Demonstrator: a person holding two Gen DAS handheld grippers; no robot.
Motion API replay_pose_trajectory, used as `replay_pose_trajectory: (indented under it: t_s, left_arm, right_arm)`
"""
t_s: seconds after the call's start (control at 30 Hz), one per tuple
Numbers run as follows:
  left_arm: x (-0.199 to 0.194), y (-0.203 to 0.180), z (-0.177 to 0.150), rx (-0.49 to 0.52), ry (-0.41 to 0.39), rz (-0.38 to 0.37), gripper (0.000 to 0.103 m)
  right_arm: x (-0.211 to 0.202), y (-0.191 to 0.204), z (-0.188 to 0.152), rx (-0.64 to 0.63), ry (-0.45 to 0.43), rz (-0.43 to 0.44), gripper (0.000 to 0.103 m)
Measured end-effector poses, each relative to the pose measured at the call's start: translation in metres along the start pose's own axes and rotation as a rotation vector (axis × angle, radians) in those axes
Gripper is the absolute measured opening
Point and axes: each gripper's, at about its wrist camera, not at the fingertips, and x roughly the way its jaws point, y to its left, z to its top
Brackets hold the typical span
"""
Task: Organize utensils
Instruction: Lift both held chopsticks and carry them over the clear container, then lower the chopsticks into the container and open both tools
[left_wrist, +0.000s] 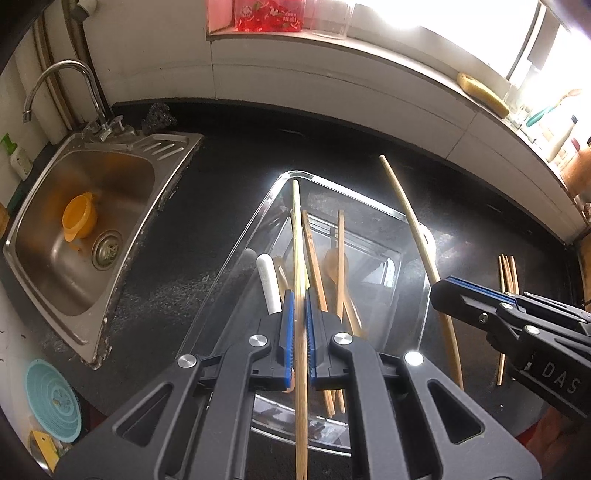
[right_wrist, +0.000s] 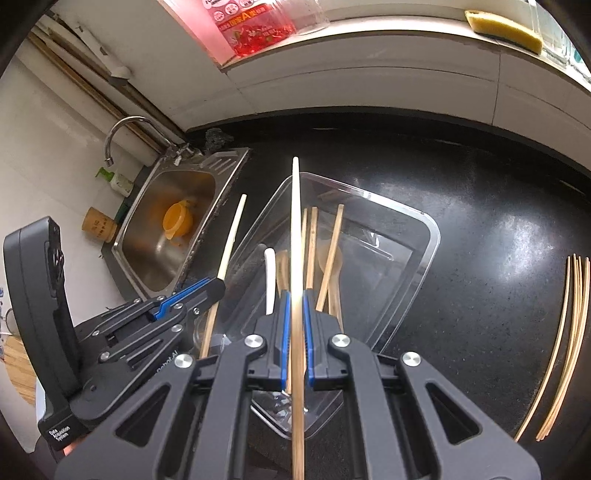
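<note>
My left gripper (left_wrist: 300, 293) is shut on a long bamboo chopstick (left_wrist: 297, 229) that points over a clear tray (left_wrist: 236, 254) on the black counter. Inside the tray lie several chopsticks, a wooden spoon (left_wrist: 332, 262) and a white-handled utensil (left_wrist: 269, 284). My right gripper (right_wrist: 295, 295) is shut on a second pale chopstick (right_wrist: 295, 221), held over the same tray (right_wrist: 369, 195). Each gripper shows in the other's view: the right one (left_wrist: 439, 291) at the tray's right side with its chopstick (left_wrist: 410, 218), the left one (right_wrist: 218, 286) at the tray's left edge.
A steel sink (left_wrist: 110, 184) with an orange cup (left_wrist: 79, 219) and a tap lies left of the tray. Several loose chopsticks (right_wrist: 574, 314) lie on the counter to the right. A tiled ledge with a red bag and a sponge runs behind.
</note>
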Motion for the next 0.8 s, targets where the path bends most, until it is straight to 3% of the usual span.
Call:
replay_pose_trajectory:
  t_s: [0.4, 0.73, 0.77, 0.8]
  left_arm:
    - [0.051, 0.01, 0.002, -0.007, 0.028, -0.007, 0.006]
    - [0.062, 0.009, 0.002, -0.006, 0.027, -0.002, 0.006]
    - [0.062, 0.008, 0.003, 0.004, 0.026, 0.013, 0.01]
    - [0.062, 0.009, 0.003, 0.009, 0.033, 0.024, 0.03]
  right_arm:
    - [0.055, -0.019, 0.003, 0.082, 0.053, -0.024, 0.008]
    - [0.065, -0.02, 0.007, 0.086, 0.07, -0.02, 0.008]
    - [0.064, -0.021, 0.009, 0.098, 0.073, -0.014, 0.008]
    - [0.06, -0.022, 0.011, 0.107, 0.068, -0.017, 0.009]
